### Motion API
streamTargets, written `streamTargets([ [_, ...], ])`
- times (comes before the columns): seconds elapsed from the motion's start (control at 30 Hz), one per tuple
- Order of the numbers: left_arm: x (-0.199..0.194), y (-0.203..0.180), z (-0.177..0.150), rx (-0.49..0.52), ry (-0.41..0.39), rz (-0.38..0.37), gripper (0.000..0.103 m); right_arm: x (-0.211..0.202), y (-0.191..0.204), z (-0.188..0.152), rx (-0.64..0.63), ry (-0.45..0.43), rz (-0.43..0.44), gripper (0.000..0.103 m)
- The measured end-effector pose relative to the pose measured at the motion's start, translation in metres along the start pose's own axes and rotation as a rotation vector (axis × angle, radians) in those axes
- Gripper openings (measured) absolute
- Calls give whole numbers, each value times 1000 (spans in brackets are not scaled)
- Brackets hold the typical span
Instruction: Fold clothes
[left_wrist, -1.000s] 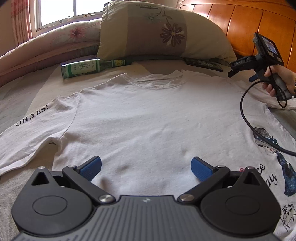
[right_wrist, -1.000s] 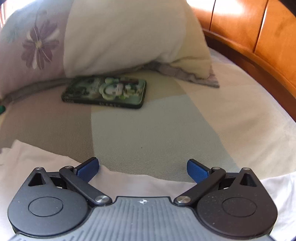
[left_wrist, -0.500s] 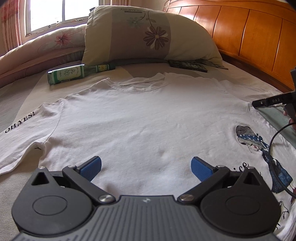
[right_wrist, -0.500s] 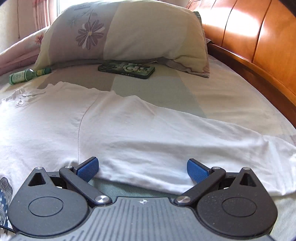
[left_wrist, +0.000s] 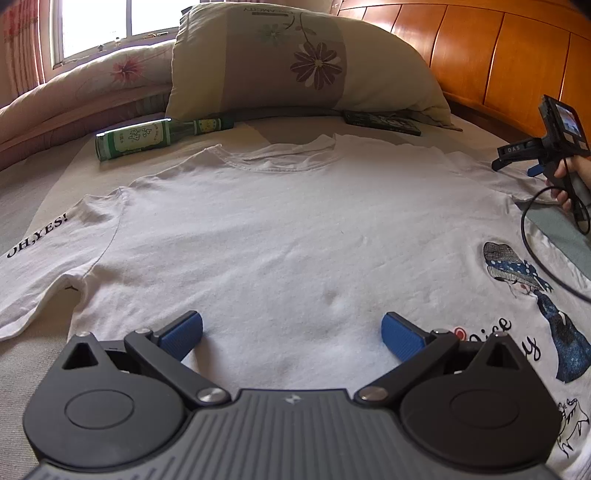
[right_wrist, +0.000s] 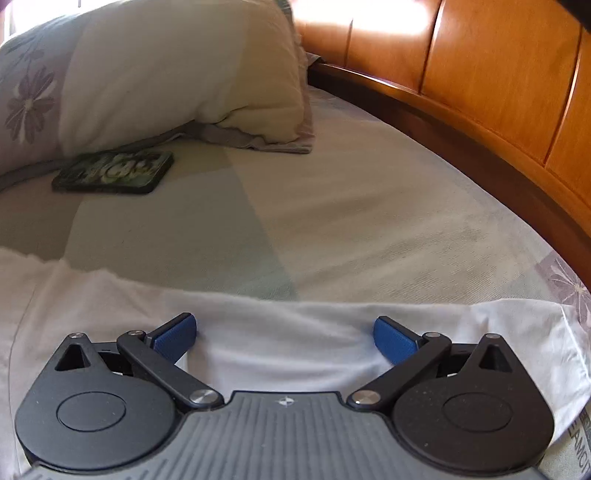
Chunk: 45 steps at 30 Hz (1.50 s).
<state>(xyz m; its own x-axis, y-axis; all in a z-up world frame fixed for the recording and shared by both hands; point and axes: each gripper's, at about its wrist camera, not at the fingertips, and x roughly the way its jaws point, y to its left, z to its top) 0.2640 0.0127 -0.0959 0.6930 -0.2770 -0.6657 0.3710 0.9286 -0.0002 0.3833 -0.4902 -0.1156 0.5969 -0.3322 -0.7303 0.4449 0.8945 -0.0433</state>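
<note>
A white T-shirt (left_wrist: 288, 229) lies flat on the bed, collar toward the pillow, with "OH,YES!" on its left sleeve and a printed figure at the right. My left gripper (left_wrist: 291, 334) hovers open over the shirt's lower middle, nothing between its blue pads. In the left wrist view a hand holds the right gripper's body (left_wrist: 546, 147) at the shirt's right sleeve. My right gripper (right_wrist: 284, 338) is open low over that white sleeve (right_wrist: 295, 325), the cloth lying between its spread fingers.
A green glass bottle (left_wrist: 147, 138) lies beyond the left shoulder. A dark phone (right_wrist: 114, 171) rests by the floral pillow (left_wrist: 295, 62). The wooden headboard (right_wrist: 480, 74) curves along the right. A black cable (left_wrist: 532, 254) trails over the shirt's right side.
The right gripper has moved forward and down over the right sleeve, after pulling back half a second ago. The left gripper has shifted only slightly over the shirt. Both stay open.
</note>
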Motion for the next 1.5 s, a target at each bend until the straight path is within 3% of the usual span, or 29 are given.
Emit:
streamTargets([
  [0.07, 0, 0, 0, -1, -1, 0, 102, -7, -1, 8, 55, 13, -4, 103],
  [0.2, 0, 0, 0, -2, -1, 2, 102, -24, 30, 7, -23, 59, 152, 103],
  [0.3, 0, 0, 0, -2, 0, 2, 102, -12, 66, 2, -131, 116, 118, 103],
  [0.47, 1, 1, 1, -7, -1, 1, 102, 17, 71, 28, -31, 60, 87, 103],
  [0.53, 0, 0, 1, -5, -1, 5, 102, 13, 63, 34, -6, 53, 106, 103],
  [0.67, -2, 0, 1, 3, -1, 17, 102, -31, 23, 25, -2, -67, 218, 103],
  [0.9, -3, 4, 2, -12, -17, 28, 102, -22, -55, -3, 61, 13, 90, 103],
  [1.1, 0, 6, 1, -14, -12, 37, 102, -11, -86, -11, 162, -59, -71, 103],
  [1.2, -1, 5, 1, -11, -14, 42, 102, -30, -82, -19, 159, -83, 47, 103],
  [1.3, -2, 4, 1, -4, -14, 38, 102, -44, -67, -37, 15, -82, 121, 103],
  [1.4, -4, 3, 1, 3, -18, 38, 102, -48, -68, -61, -83, -63, 95, 103],
  [1.5, -7, 5, 2, -6, -21, 41, 102, -61, -90, -73, -47, -70, 81, 103],
])
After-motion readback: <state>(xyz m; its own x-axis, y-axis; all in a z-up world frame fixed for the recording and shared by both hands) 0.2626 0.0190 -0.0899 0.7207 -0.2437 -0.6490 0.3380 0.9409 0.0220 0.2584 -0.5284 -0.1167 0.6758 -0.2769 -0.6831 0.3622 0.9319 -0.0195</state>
